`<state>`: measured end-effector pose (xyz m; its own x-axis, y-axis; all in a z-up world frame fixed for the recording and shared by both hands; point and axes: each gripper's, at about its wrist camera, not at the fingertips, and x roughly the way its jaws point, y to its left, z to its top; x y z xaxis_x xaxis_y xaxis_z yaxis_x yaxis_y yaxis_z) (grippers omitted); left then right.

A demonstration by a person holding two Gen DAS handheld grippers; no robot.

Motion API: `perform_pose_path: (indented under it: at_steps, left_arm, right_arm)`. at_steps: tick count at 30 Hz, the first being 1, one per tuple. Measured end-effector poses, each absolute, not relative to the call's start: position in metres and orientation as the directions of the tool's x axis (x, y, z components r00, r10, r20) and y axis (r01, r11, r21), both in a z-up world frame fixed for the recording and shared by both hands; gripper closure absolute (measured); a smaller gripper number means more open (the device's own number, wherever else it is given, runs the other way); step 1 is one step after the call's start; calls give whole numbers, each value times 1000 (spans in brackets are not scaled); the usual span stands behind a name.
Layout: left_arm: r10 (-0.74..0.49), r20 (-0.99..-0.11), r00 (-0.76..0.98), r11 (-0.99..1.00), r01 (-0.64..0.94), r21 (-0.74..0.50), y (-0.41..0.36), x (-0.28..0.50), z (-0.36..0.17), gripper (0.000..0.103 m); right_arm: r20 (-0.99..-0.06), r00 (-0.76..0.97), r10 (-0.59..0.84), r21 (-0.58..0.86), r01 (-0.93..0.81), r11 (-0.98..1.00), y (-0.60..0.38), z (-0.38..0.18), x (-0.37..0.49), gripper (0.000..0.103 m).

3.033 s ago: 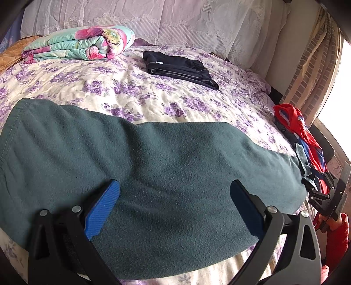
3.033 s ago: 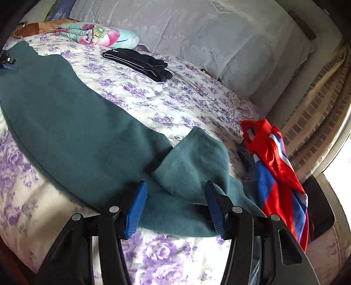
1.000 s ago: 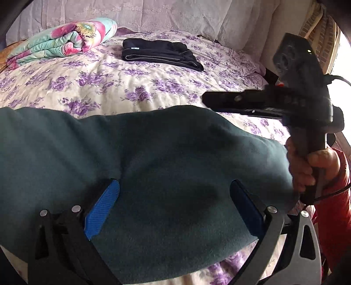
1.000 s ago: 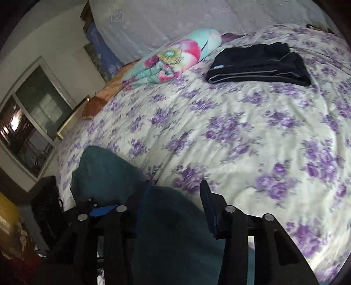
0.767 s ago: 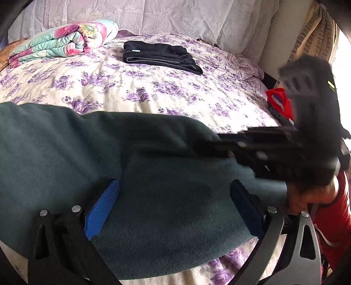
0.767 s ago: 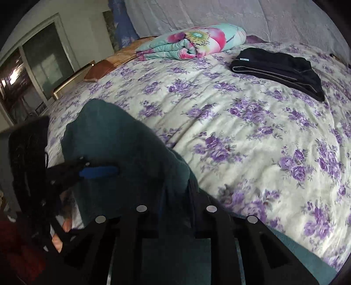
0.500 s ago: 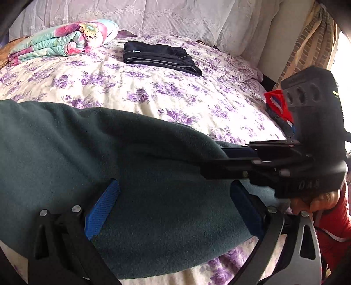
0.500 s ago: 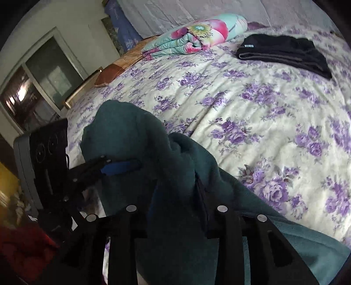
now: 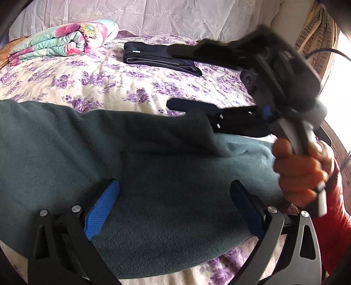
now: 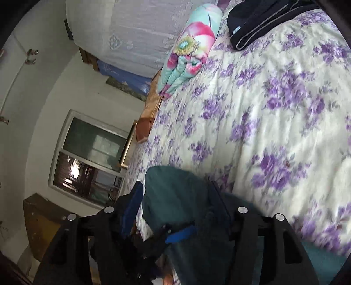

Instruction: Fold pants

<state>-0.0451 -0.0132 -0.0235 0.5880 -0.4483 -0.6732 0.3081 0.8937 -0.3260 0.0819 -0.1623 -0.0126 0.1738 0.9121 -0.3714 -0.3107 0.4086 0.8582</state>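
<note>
Since half a second ago the right claw (image 9: 195, 109) has rolled over onto its side and lifted off the cloth, so the room in its own view now sits tilted with the window up the left edge. Three seconds back the far leg end lay crumpled near the bed's right edge; now it's been carried across and laid over the near half.

So the green fleece pants (image 9: 153, 175) lie doubled along the front edge of the bed (image 9: 114, 87), the folded-over top layer ending in a soft ridge just under the right claw. In its own camera, that claw's fingers (image 10: 133, 197) stand apart with a bunch of green fabric between them, not pinched as far as I can tell (it's blurry, mind). The right hand (image 9: 300, 168) grips the handle in a fist, red sleeve below it.

The left claw (image 9: 175, 208) hangs low over the near layer, blue pads spread wide, nothing between them but the cloth underneath.

Further back on the purple-flowered bedspread sits a folded black garment (image 9: 158, 59) with a tiny pale label, too small to read. Left of it lies a folded floral quilt (image 9: 65, 41) in pink and turquoise, up against the lace-covered pillows (image 9: 153, 17).
</note>
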Motion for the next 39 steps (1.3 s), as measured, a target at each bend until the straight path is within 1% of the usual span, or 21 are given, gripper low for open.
perform_pose_path:
  at_steps: [2,3,6,9,12,14,16,19,22,23,24,25,26,27,29,31,34,36,37,38,39]
  left_arm:
    - [-449,-673,588,893,309,-326,-13,-45,-23,5]
    - [-449,-673,588,893,309,-327,-13,-45,-23,5]
    - [-453,-669,589,891,308,-333,-13,-46,-23,5]
    - [-458,-666,590,889,308,-339,-13,-45,-23,5]
    - [-460,-663,590,888,307,-343,-13,-45,-22,5]
    - [-459,-664,591,888,306,-342,-13,-46,-23,5]
    - [-459,-664,590,888,307,-342,-13,-46,-23,5]
    - [-459,-663,591,888,306,-343,-13,-46,-23,5]
    - [-458,-664,591,889,305,-341,-12,-48,-23,5]
    - [-458,-664,591,889,305,-342,-12,-48,-23,5]
    - [-460,-663,591,888,305,-344,-12,-48,-23,5]
    - [-460,-663,591,888,306,-343,-12,-48,-23,5]
    - [-459,-664,591,889,306,-342,-12,-48,-23,5]
    - [-458,-664,591,889,306,-341,-12,-47,-23,5]
    - [-459,-664,591,889,306,-342,-12,-47,-23,5]
    - [-461,-663,591,888,306,-344,-11,-48,-23,5]
    - [-461,-663,590,887,306,-345,-11,-48,-23,5]
    - [-461,-663,590,887,306,-345,-11,-48,-23,5]
    - [-462,-662,590,887,306,-346,-11,-48,-23,5]
    - [-463,-662,590,887,306,-347,-11,-47,-23,5]
    - [-463,-661,590,886,306,-348,-11,-47,-23,5]
  right_arm:
    - [-398,195,896,857,-271,439,-168,-22,93,66]
    - [-422,209,882,847,-257,466,-173,-25,94,68]
    - [-493,260,830,776,-301,555,-183,-17,86,69]
    - [-588,333,737,613,-412,675,-186,4,67,69]
    - [-666,300,683,493,-509,705,-174,8,50,69]
    - [-725,299,620,401,-549,733,-162,1,38,69]
    - [-754,313,577,339,-568,750,-155,-9,32,69]
    - [-760,348,549,281,-586,760,-152,-10,26,69]
    - [-779,377,501,191,-618,763,-139,-8,22,68]
    - [-783,390,486,157,-631,759,-131,-8,21,72]
    - [-785,405,470,116,-648,753,-126,-8,18,81]
    - [-781,422,460,83,-661,746,-123,-6,17,87]
    - [-772,455,444,48,-655,754,-122,-2,18,98]
    - [-764,485,425,25,-636,772,-124,1,25,98]
    - [-761,502,410,49,-585,809,-133,4,50,98]
    - [-773,458,439,132,-561,817,-138,-2,72,98]
    - [-780,416,467,190,-554,810,-141,-7,81,97]
    - [-746,461,480,230,-498,836,-158,2,82,82]
    - [-728,510,458,231,-448,864,-170,9,84,78]
    - [-710,535,458,252,-414,875,-183,15,85,75]
    - [-695,556,456,267,-390,881,-193,20,85,75]
